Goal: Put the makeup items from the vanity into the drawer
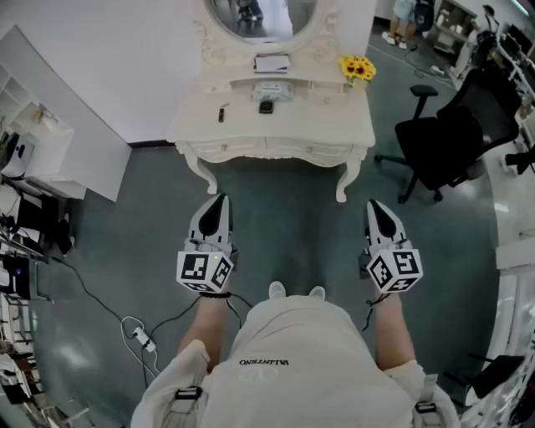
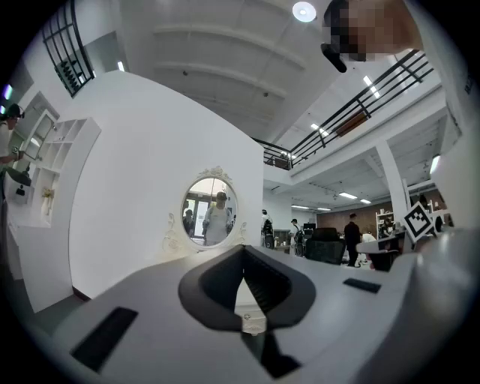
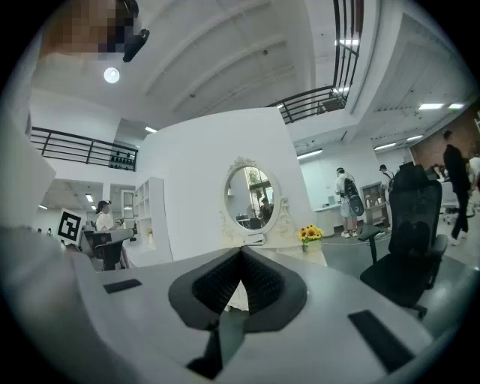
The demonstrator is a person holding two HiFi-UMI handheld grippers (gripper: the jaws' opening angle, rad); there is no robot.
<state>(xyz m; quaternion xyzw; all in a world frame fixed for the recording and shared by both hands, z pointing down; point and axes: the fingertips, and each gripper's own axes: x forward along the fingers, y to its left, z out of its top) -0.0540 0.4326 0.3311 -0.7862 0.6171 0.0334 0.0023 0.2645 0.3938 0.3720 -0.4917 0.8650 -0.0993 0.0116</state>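
The cream vanity (image 1: 334, 125) stands ahead of me with its oval mirror (image 1: 261, 17) and shut drawers (image 1: 267, 150). On its top lie a slim dark stick (image 1: 223, 112), a small black item (image 1: 266, 106) and a white box (image 1: 269, 91). A flat case (image 1: 272, 63) rests on the upper shelf. My left gripper (image 1: 220, 201) and right gripper (image 1: 374, 204) hang level over the floor, well short of the vanity. Both are shut with nothing between the jaws. The left gripper view (image 2: 244, 249) and right gripper view (image 3: 241, 250) show the tips touching, with the mirror (image 3: 250, 197) far beyond them.
Sunflowers (image 1: 357, 68) sit at the vanity's right corner. A black office chair (image 1: 451, 138) stands to the right, and a white shelf unit (image 1: 46, 150) to the left. Cables and a power strip (image 1: 140, 337) lie on the grey floor at lower left. People stand in the background.
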